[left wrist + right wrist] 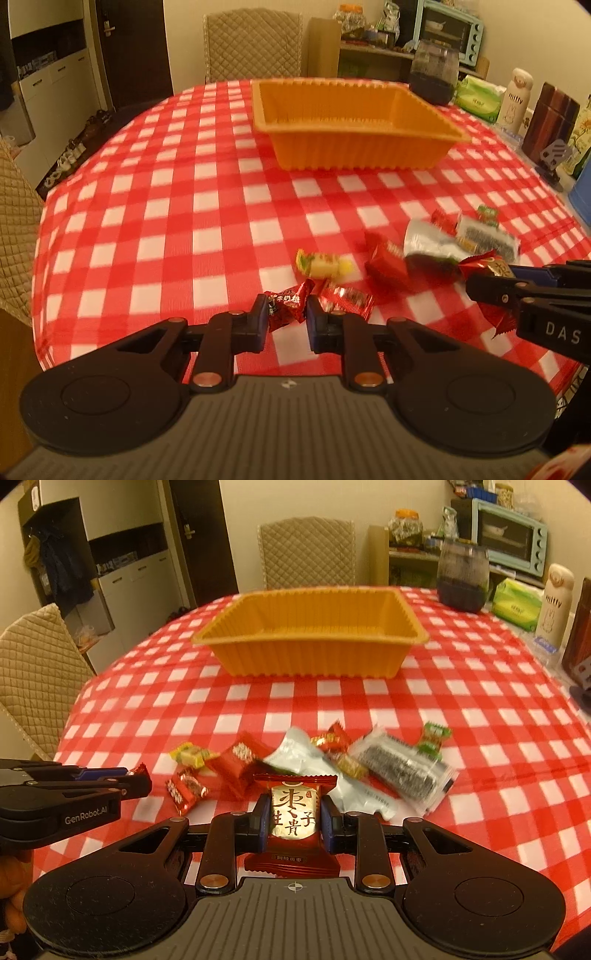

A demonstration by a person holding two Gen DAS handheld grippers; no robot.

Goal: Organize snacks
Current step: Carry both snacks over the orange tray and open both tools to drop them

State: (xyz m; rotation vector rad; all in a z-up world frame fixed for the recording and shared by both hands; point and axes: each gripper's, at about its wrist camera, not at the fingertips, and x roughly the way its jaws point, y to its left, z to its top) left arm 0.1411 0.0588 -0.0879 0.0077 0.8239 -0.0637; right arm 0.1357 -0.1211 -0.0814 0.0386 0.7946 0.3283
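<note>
Left gripper [286, 314] clamped on small red candy [283, 305] near front table edge. Right gripper [293, 821] gripping red-gold date candy [293, 812]. Wrappers light, crinkly, slippery; pinch mid-body, gently. Orange tray [314, 664] empty, toward far edge.

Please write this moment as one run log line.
left gripper: shut on red candy | right gripper: shut on red packet | tray: empty

The white bottle [556, 602] carries the word "miffy". The side of the left gripper [138, 779] reads "GenRobot.AI", and the right gripper [484, 282] shows the letters "DAS". The red packet [293, 818] has large golden Chinese characters
</note>
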